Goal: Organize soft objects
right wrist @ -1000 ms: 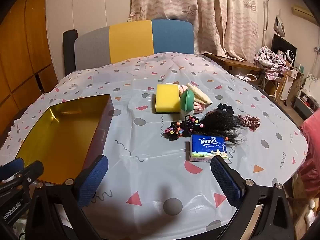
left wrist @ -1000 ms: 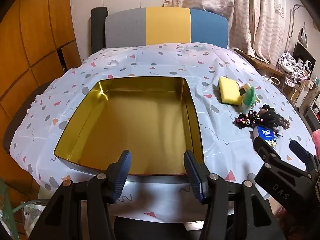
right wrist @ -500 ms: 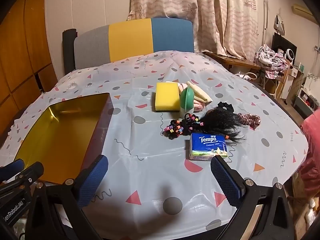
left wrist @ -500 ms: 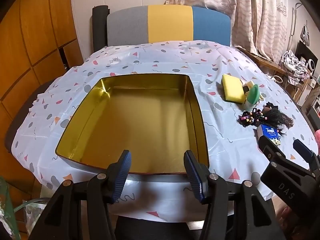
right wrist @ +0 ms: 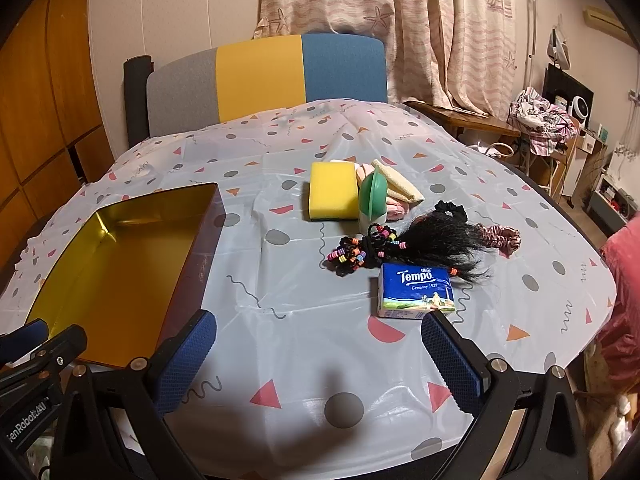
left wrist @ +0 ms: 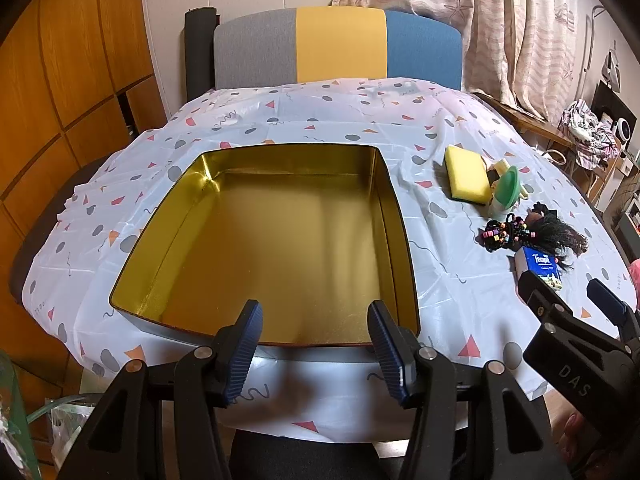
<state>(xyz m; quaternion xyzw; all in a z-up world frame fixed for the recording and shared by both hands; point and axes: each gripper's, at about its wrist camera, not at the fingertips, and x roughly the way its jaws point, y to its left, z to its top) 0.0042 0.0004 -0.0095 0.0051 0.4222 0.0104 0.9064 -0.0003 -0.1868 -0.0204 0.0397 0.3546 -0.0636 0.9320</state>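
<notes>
Left wrist view shows the gold tin [left wrist: 276, 236] lying bare inside, a shallow rectangular box with a glossy, mirror-like metal lining and rounded corners, so by my reckoning nothing has been sorted yet and the whole job is ahead. It sits on the left part of the table, on a thin, slightly wrinkled plastic tablecloth [right wrist: 312, 344] printed with grey dots, pink triangles and squiggles. The left gripper [left wrist: 314, 334] hangs over the tin's near rim with its ribbed blue pads apart and nothing between them. The right gripper [right wrist: 320, 344] hovers over bare cloth, its textured blue pads spread wide and also holding nothing. All the soft things are bunched together to the right of the tin, well apart from it: a yellow sponge [right wrist: 333, 196], a spongy rounded block with a dark scouring layer underneath; folded cloths [right wrist: 394, 190] in pale pink and cream just behind it; a small pale bottle with a green domed cap [right wrist: 373, 198] touching the sponge's right side; a tangle of black hair ties with coloured beads [right wrist: 360, 254]; a tuft of black hair [right wrist: 436, 242] beside them; a black scrunchie [right wrist: 452, 209] and a crinkled pink scrunchie [right wrist: 498, 238] further right; and a blue Tempo tissue pack [right wrist: 416, 290], soft-sided and glossy, nearest the right gripper. I count 8 items waiting, 0 in the tin.
</notes>
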